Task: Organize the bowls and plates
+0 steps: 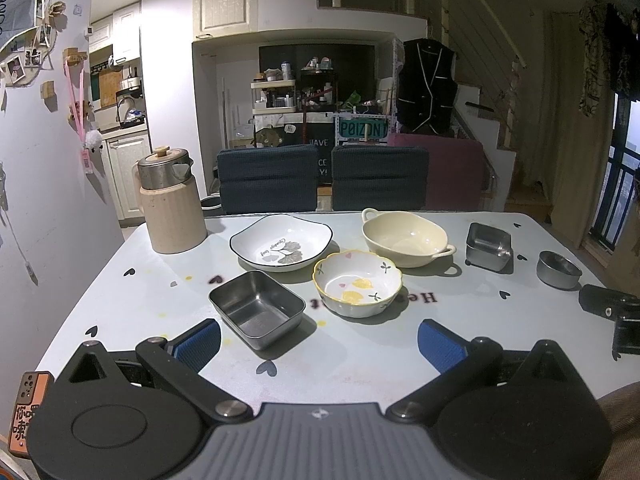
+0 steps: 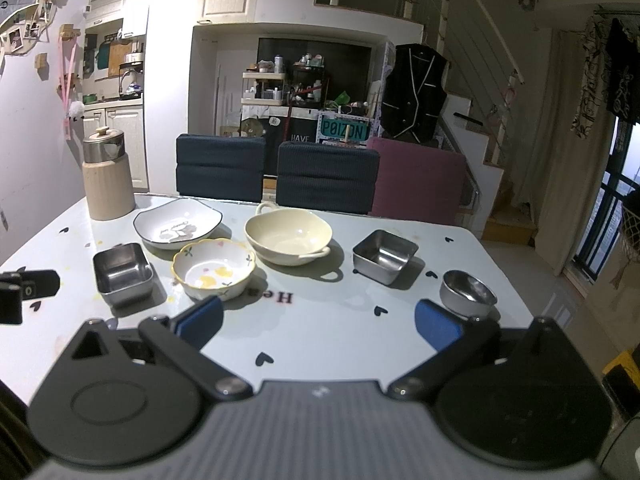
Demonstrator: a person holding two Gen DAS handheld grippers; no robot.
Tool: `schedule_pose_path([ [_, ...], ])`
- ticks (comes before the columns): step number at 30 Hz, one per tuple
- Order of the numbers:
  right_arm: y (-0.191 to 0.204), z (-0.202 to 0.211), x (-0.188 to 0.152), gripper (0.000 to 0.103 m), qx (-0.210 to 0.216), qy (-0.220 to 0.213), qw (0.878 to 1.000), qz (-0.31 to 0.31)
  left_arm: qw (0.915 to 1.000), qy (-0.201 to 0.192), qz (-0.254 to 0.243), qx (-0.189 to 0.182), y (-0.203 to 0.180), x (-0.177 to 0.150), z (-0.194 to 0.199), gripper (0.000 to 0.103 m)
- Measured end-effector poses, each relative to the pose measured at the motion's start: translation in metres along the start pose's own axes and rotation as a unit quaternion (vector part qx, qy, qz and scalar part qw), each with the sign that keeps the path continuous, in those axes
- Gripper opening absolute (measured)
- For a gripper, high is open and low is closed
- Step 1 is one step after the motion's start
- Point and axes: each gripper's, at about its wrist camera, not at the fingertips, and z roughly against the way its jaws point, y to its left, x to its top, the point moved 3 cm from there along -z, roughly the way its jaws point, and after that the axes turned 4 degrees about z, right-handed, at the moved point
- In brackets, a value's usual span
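Observation:
On the white table (image 1: 360, 360) stand a white leaf-print plate (image 1: 281, 242), a cream two-handled bowl (image 1: 405, 237), a yellow-rimmed lemon bowl (image 1: 357, 283), a steel rectangular tray (image 1: 257, 307), a steel square dish (image 1: 488, 245) and a small round steel bowl (image 1: 559, 269). My left gripper (image 1: 319, 342) is open and empty, just short of the tray. My right gripper (image 2: 319, 322) is open and empty near the front edge, with the round steel bowl (image 2: 467, 293) by its right finger and the lemon bowl (image 2: 213, 268) by its left.
A beige thermos jug (image 1: 172, 204) stands at the table's back left. Two dark blue chairs (image 1: 268, 178) and a maroon one (image 1: 452, 172) line the far side. The right gripper shows at the right edge of the left wrist view (image 1: 612, 312).

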Motion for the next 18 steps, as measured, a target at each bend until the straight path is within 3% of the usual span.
schedule_pose_path([
  [18, 0.0005, 0.0005, -0.0012, 0.103, 0.001, 0.001, 1.0, 0.0, 1.0, 0.0, 0.0, 0.001, 0.0001, 0.0, 0.0001, 0.103],
])
